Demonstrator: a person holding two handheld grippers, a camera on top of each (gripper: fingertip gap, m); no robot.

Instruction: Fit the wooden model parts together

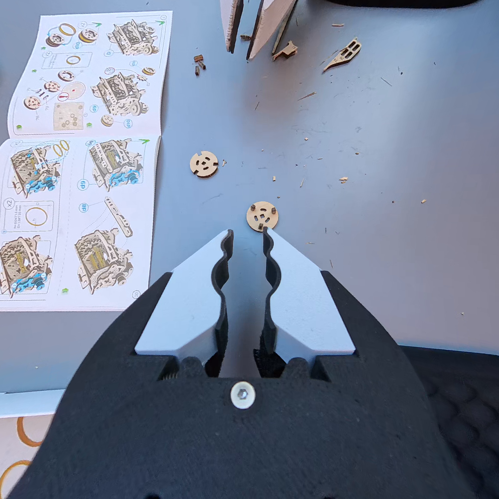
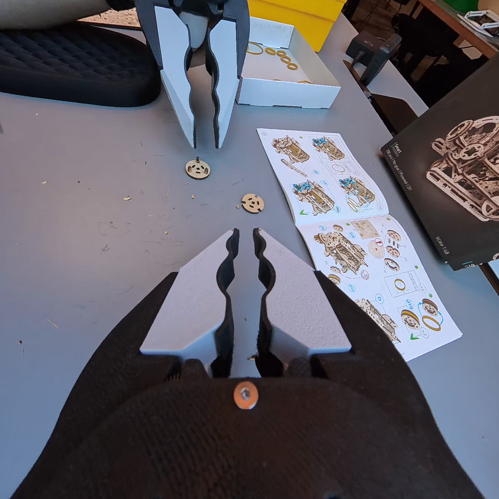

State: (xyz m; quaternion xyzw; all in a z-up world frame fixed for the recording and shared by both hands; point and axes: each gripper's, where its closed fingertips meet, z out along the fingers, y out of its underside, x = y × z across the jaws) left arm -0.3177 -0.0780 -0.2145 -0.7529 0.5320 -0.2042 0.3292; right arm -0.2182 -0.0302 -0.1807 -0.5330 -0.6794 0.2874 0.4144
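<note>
On the grey table (image 1: 378,270) we hold both grippers empty, jaws slightly parted: left gripper (image 1: 248,230) beside the pegged disc (image 1: 262,216), right gripper (image 2: 246,229) near the slotted disc (image 2: 252,203).

Two small round wooden discs are laid flat on the grey table, a little apart. One disc (image 1: 262,216) (image 2: 197,169) is fitted with three short pegs standing upright near its rim. The other (image 1: 203,164) (image 2: 252,203) is bare — only slots and rim notches are seen.
</note>
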